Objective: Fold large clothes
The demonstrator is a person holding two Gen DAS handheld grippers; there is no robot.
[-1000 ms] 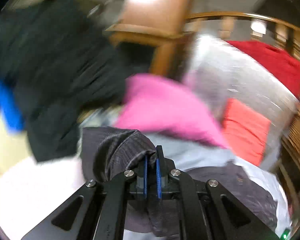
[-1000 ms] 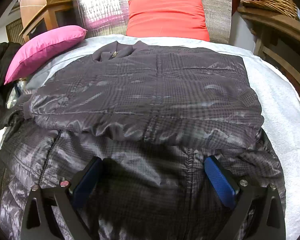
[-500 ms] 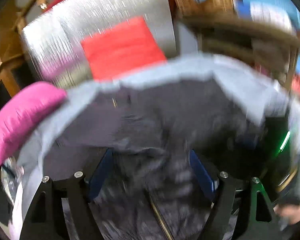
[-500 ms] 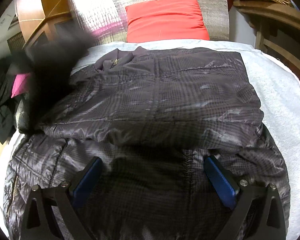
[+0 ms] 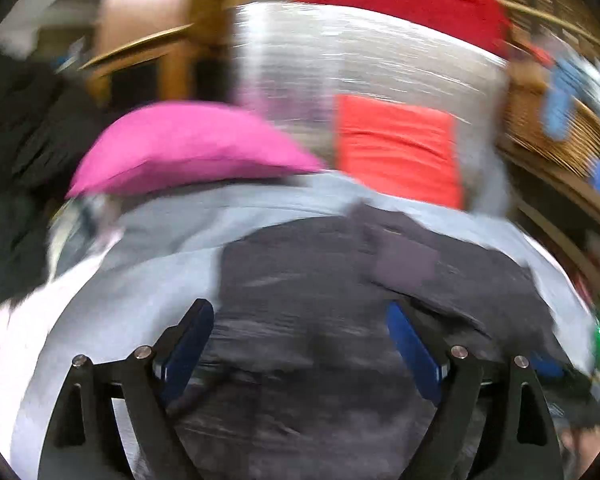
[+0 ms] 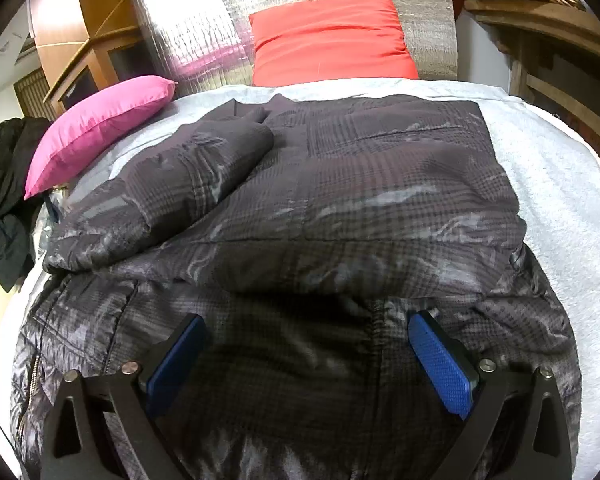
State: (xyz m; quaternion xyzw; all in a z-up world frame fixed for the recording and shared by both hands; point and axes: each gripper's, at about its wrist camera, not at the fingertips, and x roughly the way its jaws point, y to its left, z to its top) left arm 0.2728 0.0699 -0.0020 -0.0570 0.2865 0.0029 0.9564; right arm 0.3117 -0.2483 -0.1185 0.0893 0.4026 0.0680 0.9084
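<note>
Right wrist view: the jacket [image 6: 380,200] is spread across the bed [image 6: 560,184], sleeve [image 6: 188,188] folded toward the collar, hem nearest the right gripper [image 6: 308,356], whose fingers are released. The left gripper [image 5: 300,344] is opening, nothing grasped.

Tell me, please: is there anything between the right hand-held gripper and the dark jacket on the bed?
Nothing visible is in the way. The right hand-held gripper stands open right over the jacket, with only jacket fabric between its blue pads. The pink pillow lies off to the side.
</note>
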